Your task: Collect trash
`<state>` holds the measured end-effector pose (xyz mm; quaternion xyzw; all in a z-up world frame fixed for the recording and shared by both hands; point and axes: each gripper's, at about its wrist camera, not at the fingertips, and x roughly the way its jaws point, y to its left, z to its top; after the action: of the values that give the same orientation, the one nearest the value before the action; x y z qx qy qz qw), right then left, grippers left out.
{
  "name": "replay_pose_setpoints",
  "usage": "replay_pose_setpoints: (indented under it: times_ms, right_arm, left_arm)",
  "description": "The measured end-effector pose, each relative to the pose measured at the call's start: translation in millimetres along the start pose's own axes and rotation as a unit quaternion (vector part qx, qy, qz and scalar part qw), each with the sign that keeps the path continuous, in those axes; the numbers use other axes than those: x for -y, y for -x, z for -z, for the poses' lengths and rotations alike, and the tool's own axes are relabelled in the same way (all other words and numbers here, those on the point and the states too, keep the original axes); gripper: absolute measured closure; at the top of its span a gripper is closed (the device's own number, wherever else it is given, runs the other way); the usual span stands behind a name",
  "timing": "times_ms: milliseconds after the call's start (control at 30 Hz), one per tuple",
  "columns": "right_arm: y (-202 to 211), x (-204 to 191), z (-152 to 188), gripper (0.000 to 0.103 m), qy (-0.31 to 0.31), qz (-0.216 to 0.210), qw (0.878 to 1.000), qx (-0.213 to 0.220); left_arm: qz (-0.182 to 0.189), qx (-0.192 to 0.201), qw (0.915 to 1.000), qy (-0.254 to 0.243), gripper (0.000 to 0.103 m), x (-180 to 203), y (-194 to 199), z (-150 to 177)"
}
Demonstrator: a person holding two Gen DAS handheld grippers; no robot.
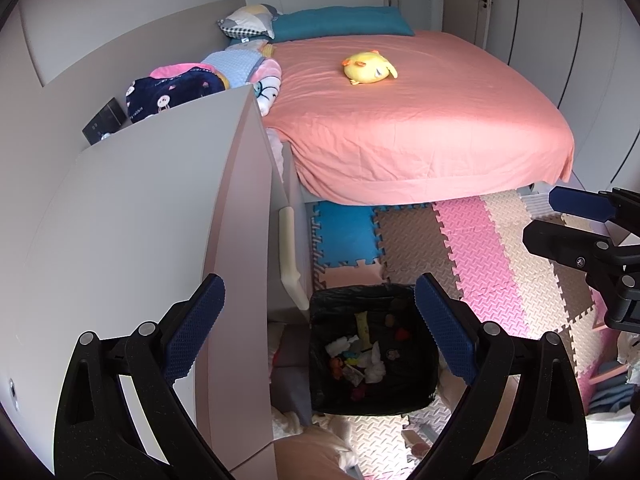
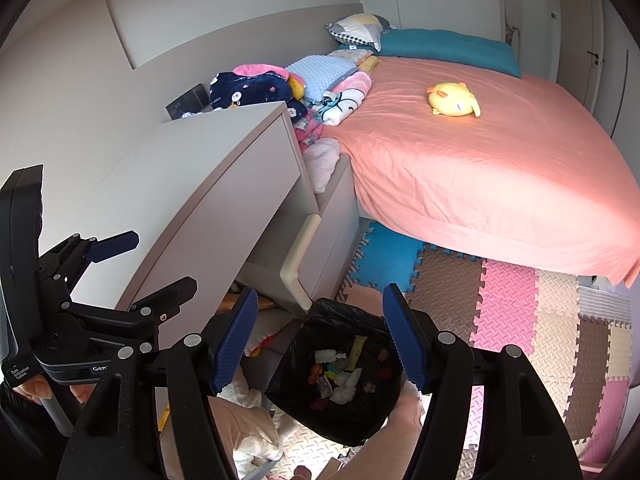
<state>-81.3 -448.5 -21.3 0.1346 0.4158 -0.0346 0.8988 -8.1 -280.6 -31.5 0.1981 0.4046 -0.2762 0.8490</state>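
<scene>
A trash bin lined with a black bag (image 1: 404, 388) stands on the foam floor mat beside the white cabinet. It holds mixed trash (image 1: 362, 354): white tissues, a yellow wrapper and small coloured bits. My left gripper (image 1: 320, 330) is open and empty above the bin. My right gripper (image 2: 320, 340) is open and empty above the same bin (image 2: 296, 396), with the trash (image 2: 344, 372) between its fingers. The right gripper also shows at the right edge of the left wrist view (image 1: 568, 220), and the left gripper at the left of the right wrist view (image 2: 156, 260).
A white cabinet (image 1: 152, 216) stands left of the bin, with a small black device (image 1: 105, 120) on top. A bed with a pink sheet (image 1: 420, 120) carries a yellow plush toy (image 1: 370, 67) and folded clothes (image 1: 180, 88). Coloured foam mats (image 1: 480, 256) cover the floor. Cloth lies near the bin (image 2: 248, 432).
</scene>
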Motion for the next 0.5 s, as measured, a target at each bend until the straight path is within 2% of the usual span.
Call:
replay_pose_setpoints:
  times_ms: [500]
  right_arm:
    - [-2.1,-1.7,1.5,0.037,0.0,0.0,1.0,-0.003]
  left_arm:
    - [0.004,-0.005,0.9999,0.01,0.01,-0.9,-1.3,1.5]
